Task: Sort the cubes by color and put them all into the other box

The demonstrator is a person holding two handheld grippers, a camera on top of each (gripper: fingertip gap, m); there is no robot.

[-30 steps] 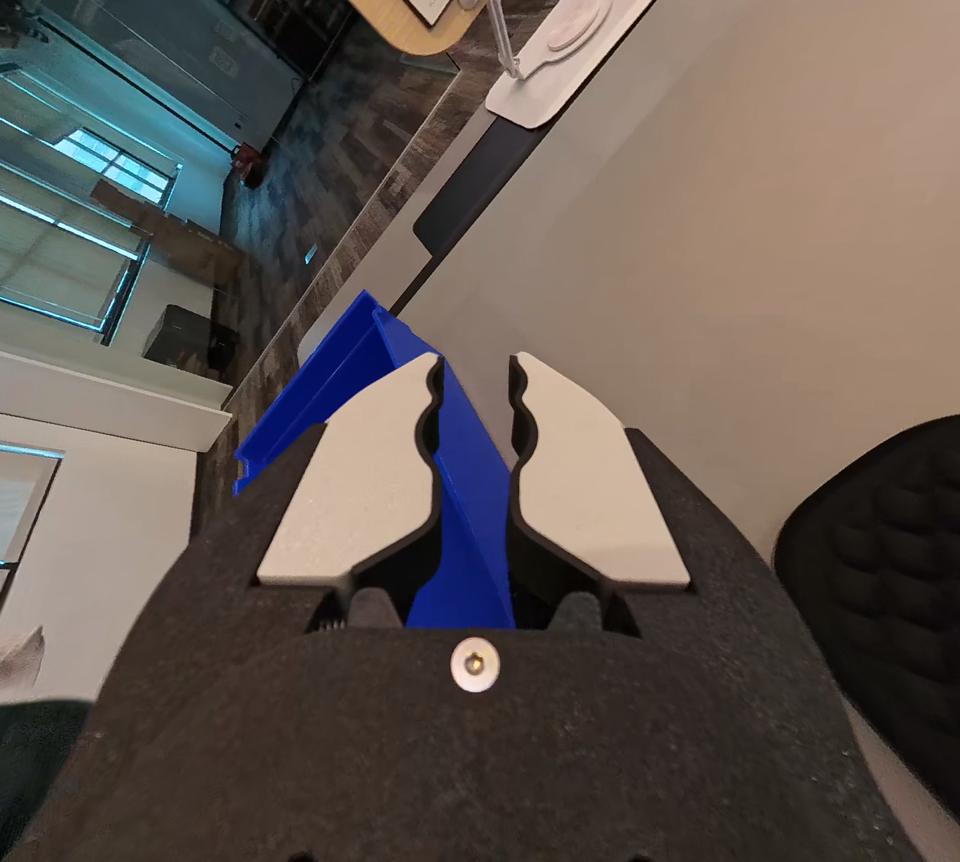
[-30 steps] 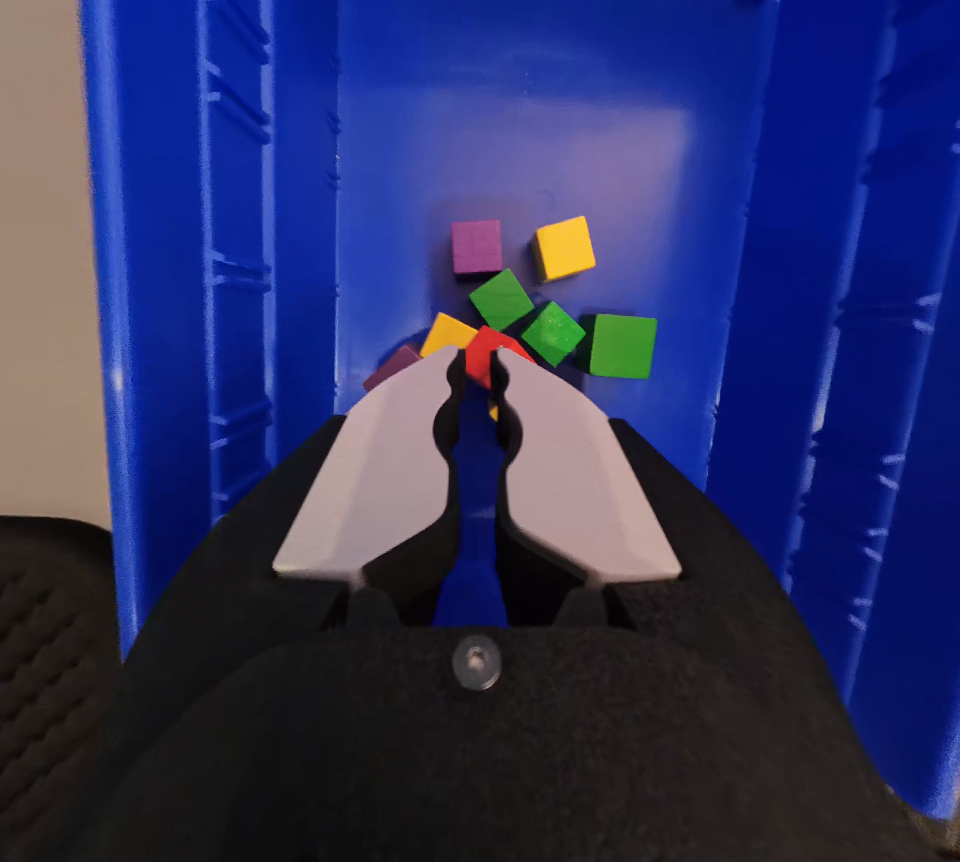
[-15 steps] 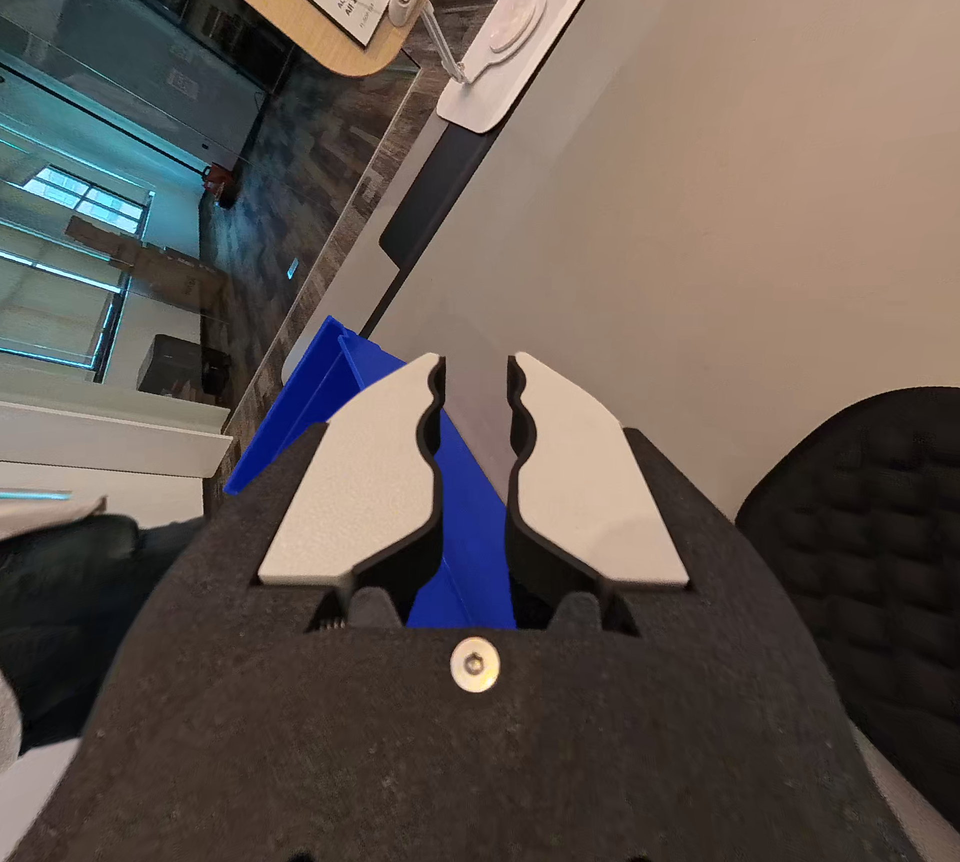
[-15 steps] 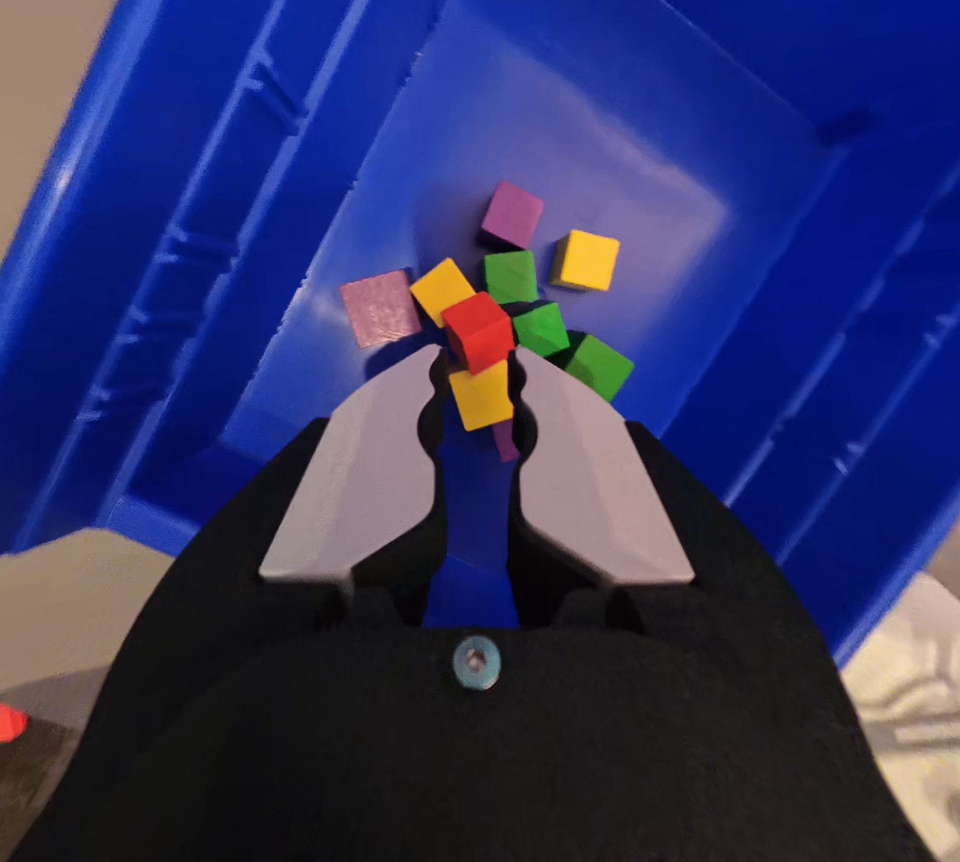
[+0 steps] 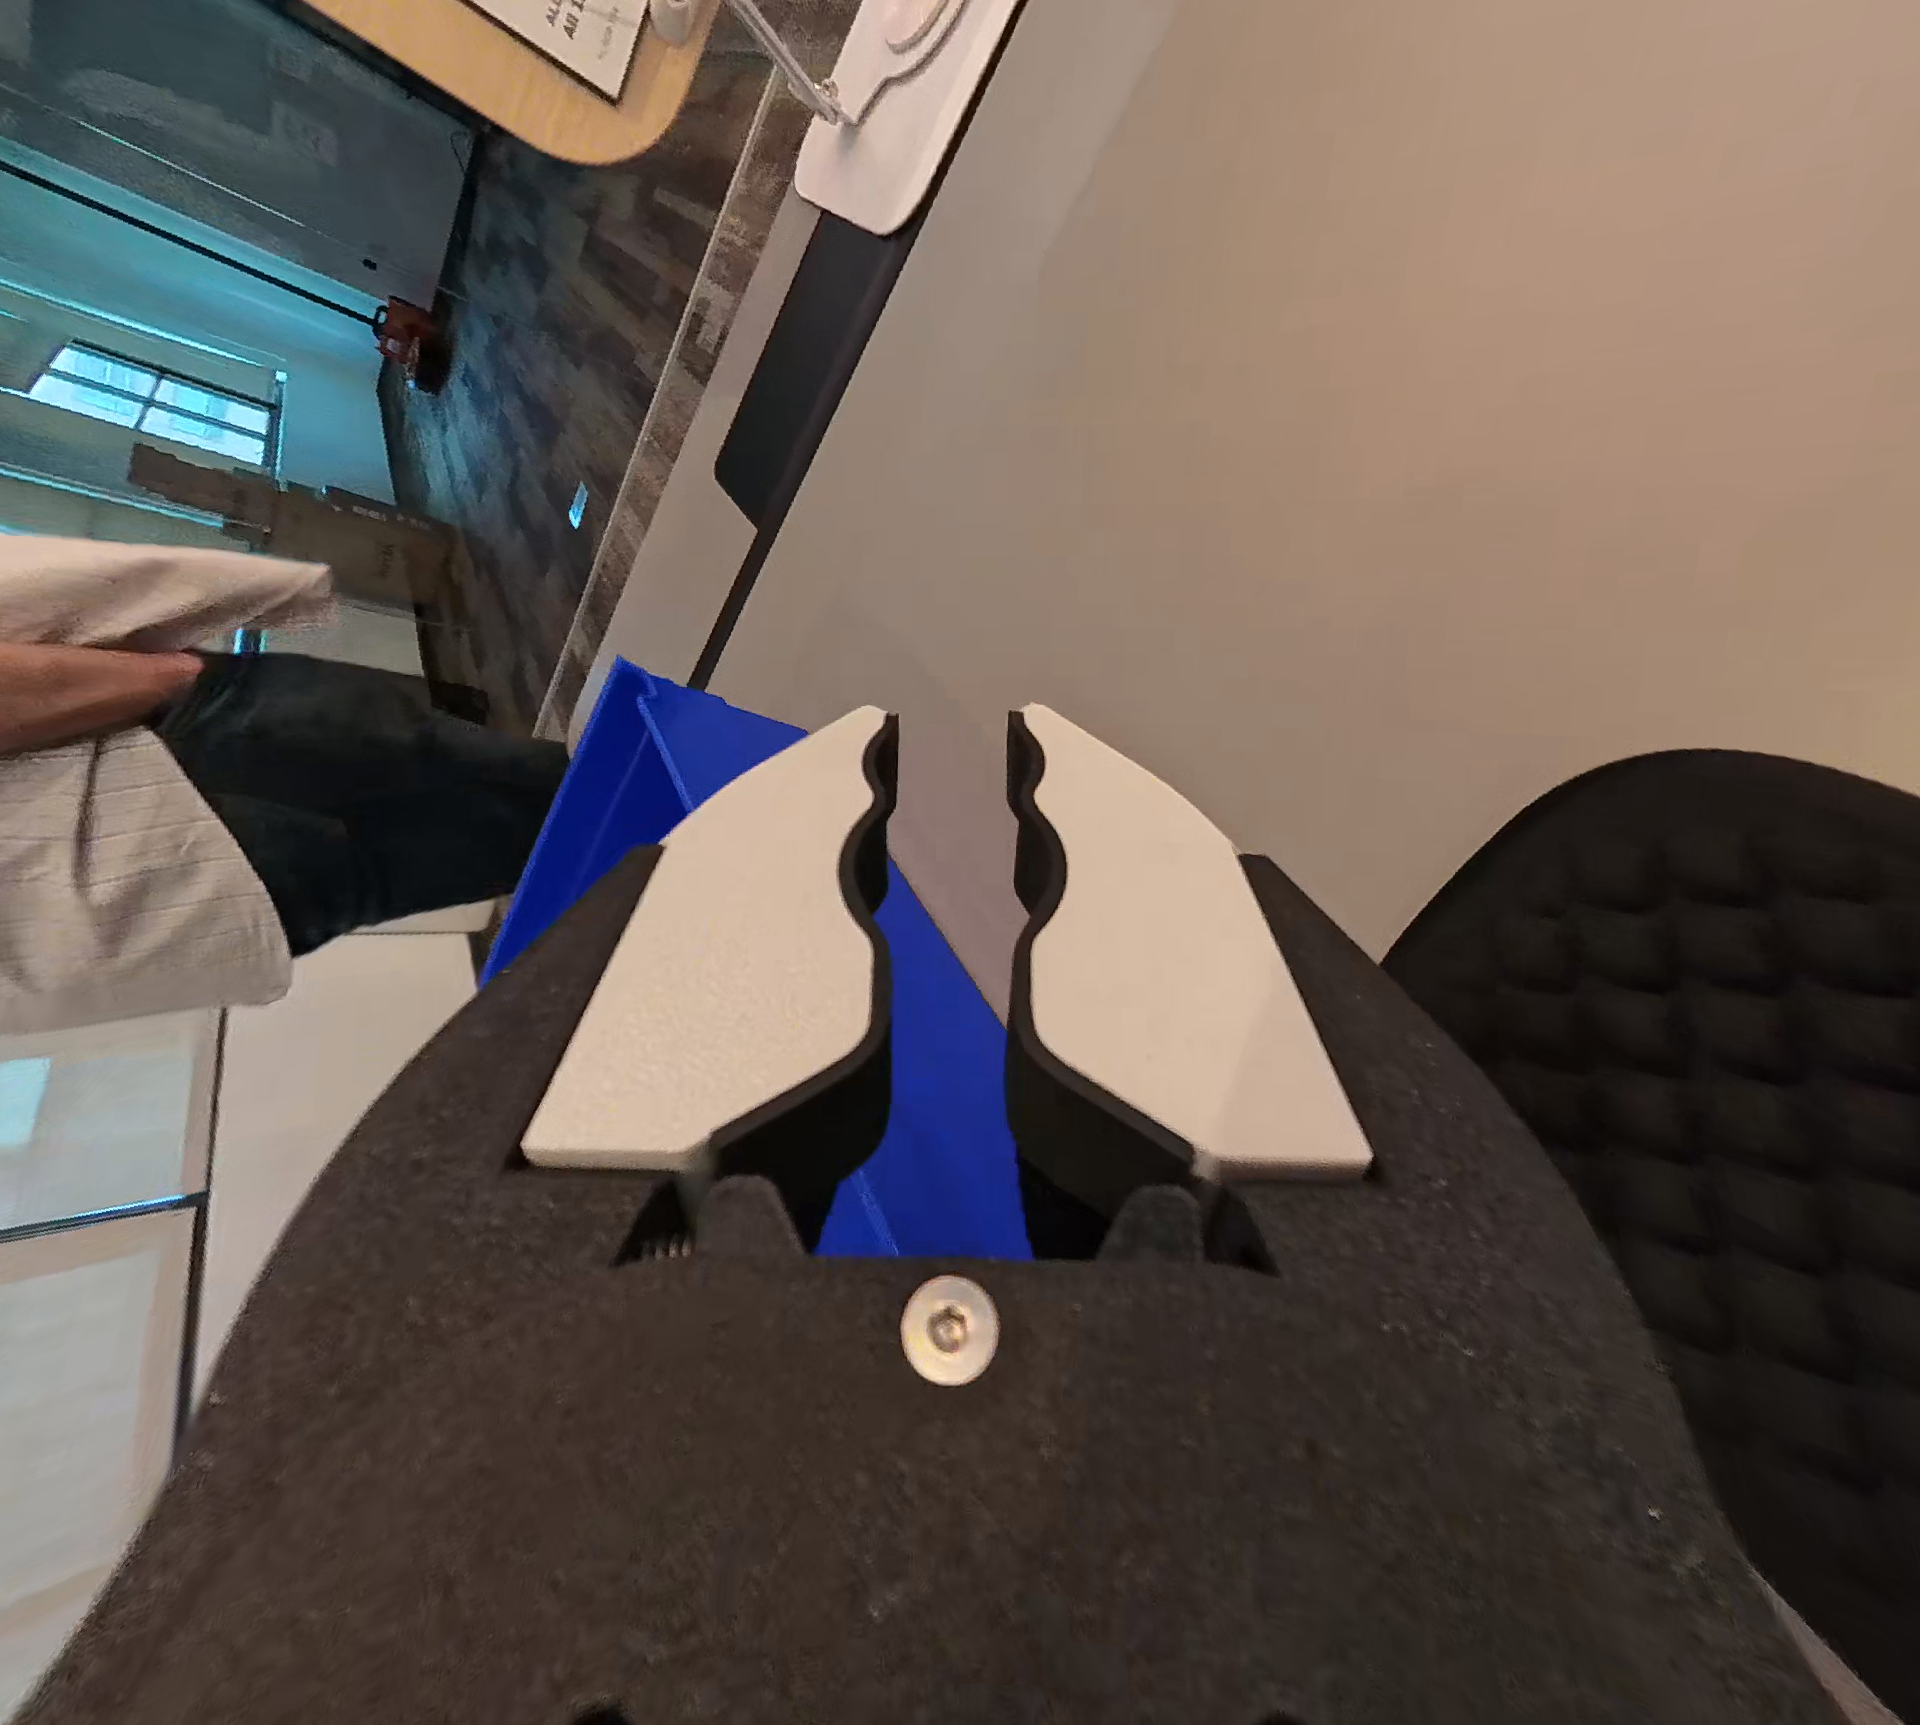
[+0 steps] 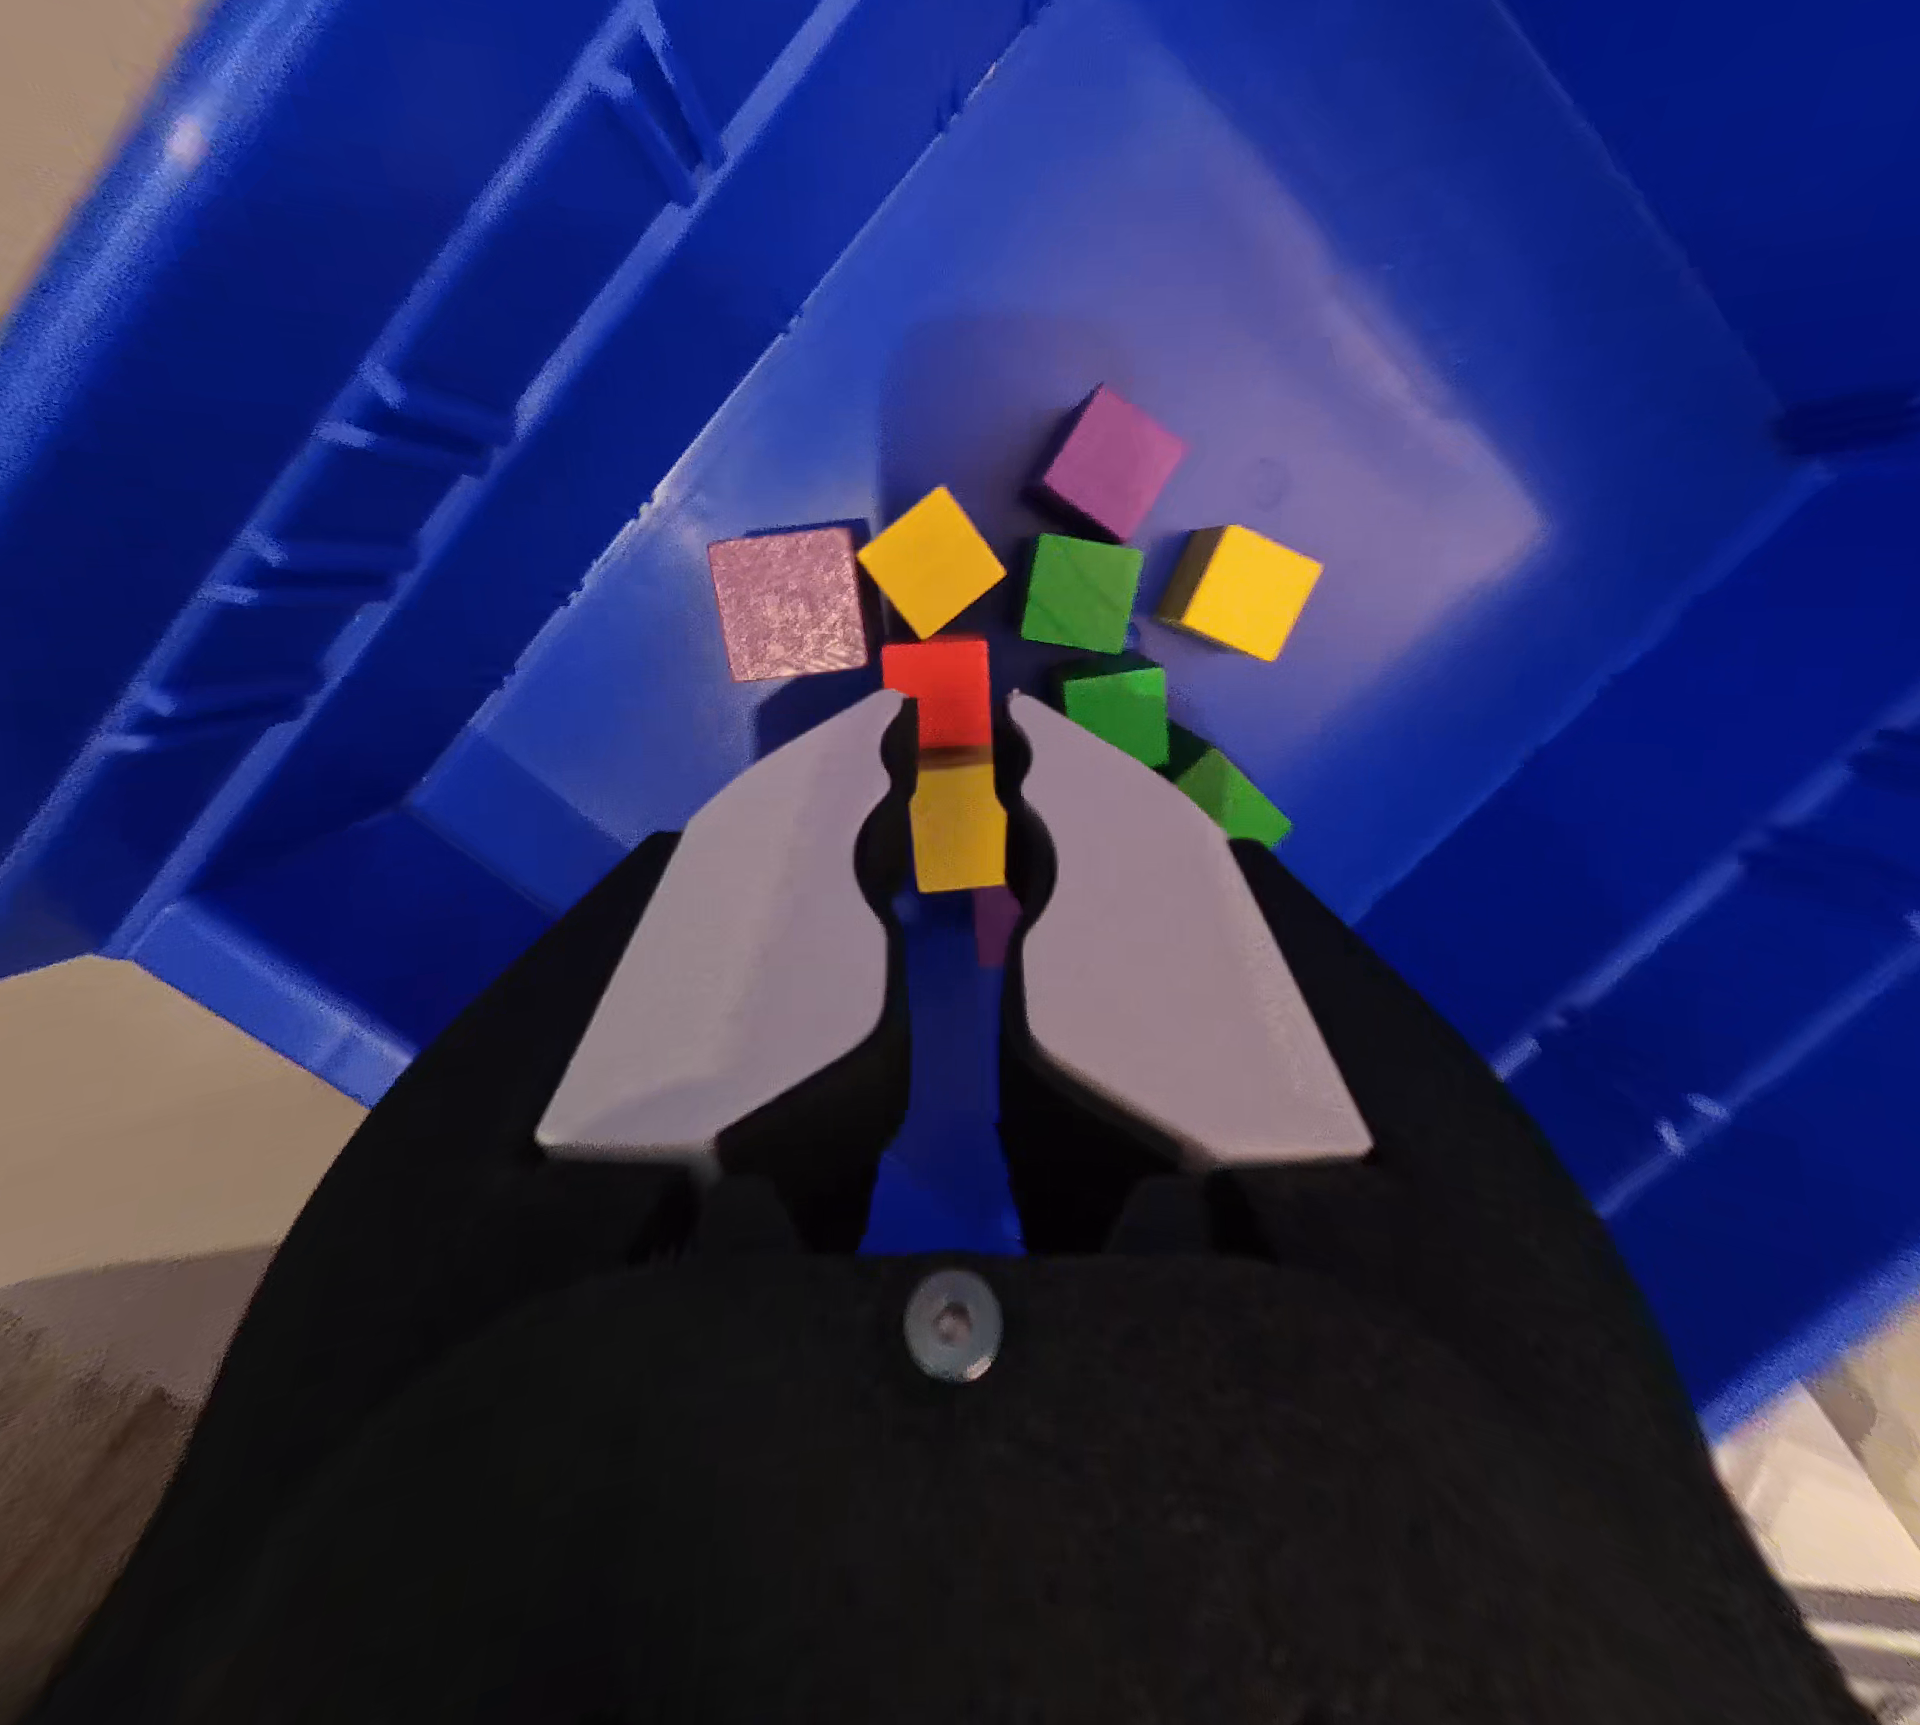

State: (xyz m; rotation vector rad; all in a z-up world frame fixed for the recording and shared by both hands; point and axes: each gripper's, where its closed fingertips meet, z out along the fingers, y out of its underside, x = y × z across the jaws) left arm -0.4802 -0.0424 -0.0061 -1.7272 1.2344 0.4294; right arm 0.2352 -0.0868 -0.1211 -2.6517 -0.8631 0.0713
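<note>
In the right wrist view a blue box [image 6: 436,387] holds several cubes. The red cube [image 6: 940,688] lies on a yellow cube [image 6: 956,828]. Around them are two more yellow cubes [image 6: 930,563] [image 6: 1242,589], three green cubes [image 6: 1081,589] and purple cubes [image 6: 790,600] [image 6: 1112,460]. My right gripper [image 6: 954,707] is inside the box, its jaws narrowly open on either side of the red cube. A sliver of blue shows beside the right fingertip. My left gripper [image 5: 948,730] is open and empty, above the rim of a blue box [image 5: 623,792] whose inside is hidden.
In the left wrist view a beige table [image 5: 1351,325] stretches ahead. A black padded chair [image 5: 1683,1052] is at the right. A person's sleeve and arm [image 5: 156,823] are at the left. A signboard on a white stand [image 5: 904,34] stands at the far edge.
The right wrist view has rotated over the box. The right jaws widened, then narrowed around the red cube. The left gripper shifted slightly, and a person's arm came into its view.
</note>
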